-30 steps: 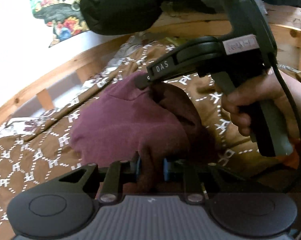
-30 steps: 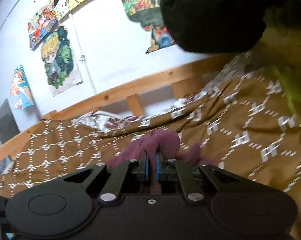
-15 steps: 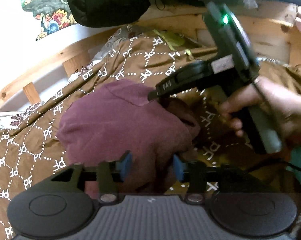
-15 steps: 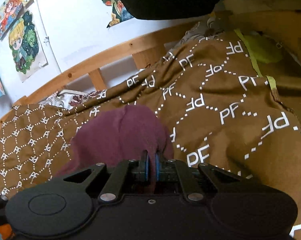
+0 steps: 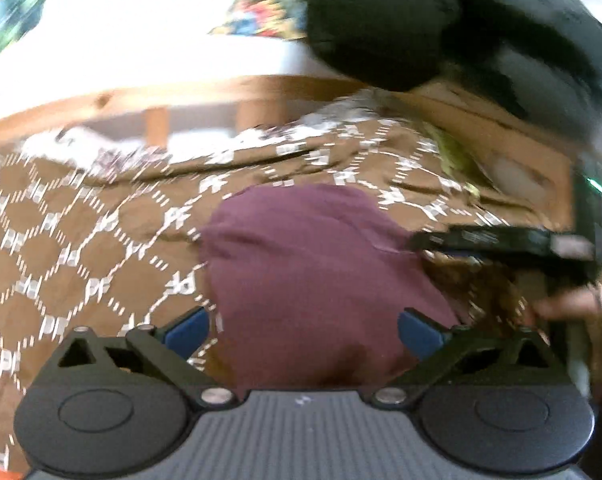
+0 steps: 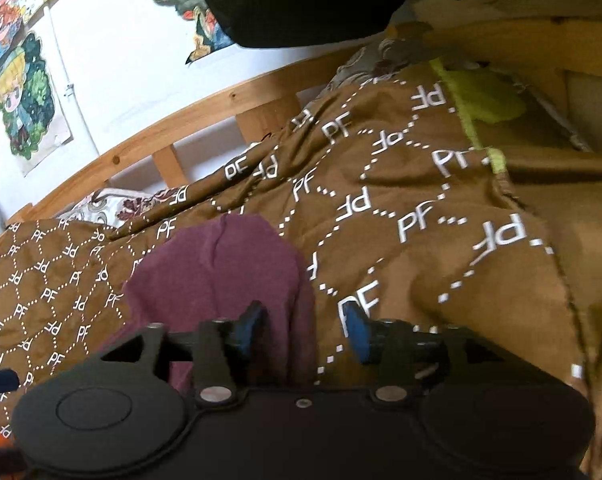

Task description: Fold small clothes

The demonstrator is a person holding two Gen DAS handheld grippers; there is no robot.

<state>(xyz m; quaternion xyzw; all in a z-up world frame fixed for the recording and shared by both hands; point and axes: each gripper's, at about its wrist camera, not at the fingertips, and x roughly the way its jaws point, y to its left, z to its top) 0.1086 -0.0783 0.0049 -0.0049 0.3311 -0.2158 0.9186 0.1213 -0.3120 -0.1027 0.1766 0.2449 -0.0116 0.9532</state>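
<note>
A small maroon garment (image 5: pixel 313 264) lies folded into a compact shape on the brown patterned bedspread (image 5: pixel 81 248). My left gripper (image 5: pixel 303 330) is wide open just above the garment's near edge, holding nothing. The garment also shows in the right wrist view (image 6: pixel 217 268), at lower left. My right gripper (image 6: pixel 305 326) is open at the garment's right edge, with one blue pad over the cloth and the other over the bedspread (image 6: pixel 421 240). The right gripper's body shows in the left wrist view (image 5: pixel 513 240), beside the garment's right side.
A wooden bed rail (image 6: pixel 205 120) runs behind the bedspread, with a white wall and posters (image 6: pixel 25 96) beyond. A dark bulky shape (image 5: pixel 381 28) hangs at the top. A yellow-green cloth (image 6: pixel 481 96) lies at the far right of the bed.
Both grippers have opened and let go of the maroon garment, which now lies on the bedspread. The left gripper has pulled back, and its view is blurred by motion.
</note>
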